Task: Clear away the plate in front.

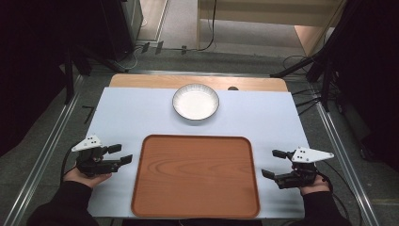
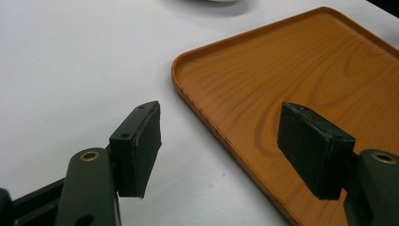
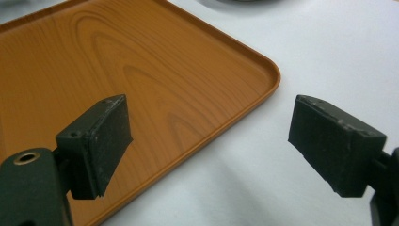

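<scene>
A brown wood-grain tray (image 1: 195, 175) lies empty at the near middle of the white table cover. Behind it stands an empty white bowl (image 1: 195, 101). My left gripper (image 1: 121, 154) rests just off the tray's left edge, jaws wide open with nothing between them. In the left gripper view its jaws (image 2: 221, 146) straddle the tray's rim (image 2: 207, 120). My right gripper (image 1: 274, 163) sits just off the tray's right edge, also open and empty. In the right gripper view its jaws (image 3: 211, 141) frame the tray's far right corner (image 3: 270, 70).
The white cover (image 1: 122, 117) has bare room on both sides of the tray and around the bowl. A strip of wooden tabletop (image 1: 141, 81) shows beyond it. Metal rails (image 1: 44, 150) run along both sides, and dark stands and cables (image 1: 310, 66) lie behind.
</scene>
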Action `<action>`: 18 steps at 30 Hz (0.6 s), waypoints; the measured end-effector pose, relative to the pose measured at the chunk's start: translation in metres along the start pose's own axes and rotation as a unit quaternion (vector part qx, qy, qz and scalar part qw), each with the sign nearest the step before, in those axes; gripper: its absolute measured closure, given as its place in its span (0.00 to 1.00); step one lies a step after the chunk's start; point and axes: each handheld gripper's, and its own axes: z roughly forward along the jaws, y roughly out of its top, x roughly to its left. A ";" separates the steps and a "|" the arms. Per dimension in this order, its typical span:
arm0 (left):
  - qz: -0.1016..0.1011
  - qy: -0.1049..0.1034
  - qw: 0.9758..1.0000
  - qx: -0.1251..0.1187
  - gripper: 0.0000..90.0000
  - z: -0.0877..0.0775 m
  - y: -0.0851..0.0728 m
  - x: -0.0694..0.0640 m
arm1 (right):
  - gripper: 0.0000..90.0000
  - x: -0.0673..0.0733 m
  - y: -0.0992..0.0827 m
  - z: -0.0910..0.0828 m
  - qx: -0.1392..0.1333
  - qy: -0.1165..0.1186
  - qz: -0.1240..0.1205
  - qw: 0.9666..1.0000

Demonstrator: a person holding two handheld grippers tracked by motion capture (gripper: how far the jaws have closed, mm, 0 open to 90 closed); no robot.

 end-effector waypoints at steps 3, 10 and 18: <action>0.002 -0.002 1.000 -0.006 0.36 0.000 0.000 0.000 | 0.16 0.000 0.000 0.000 0.001 0.000 0.000 1.000; -0.019 -0.007 1.000 0.004 0.33 -0.001 0.001 0.004 | 0.16 0.000 0.000 0.000 0.004 0.000 -0.001 1.000; -0.013 -0.006 1.000 0.008 0.32 -0.001 0.001 0.004 | 0.16 0.000 0.000 0.001 0.005 0.002 0.000 1.000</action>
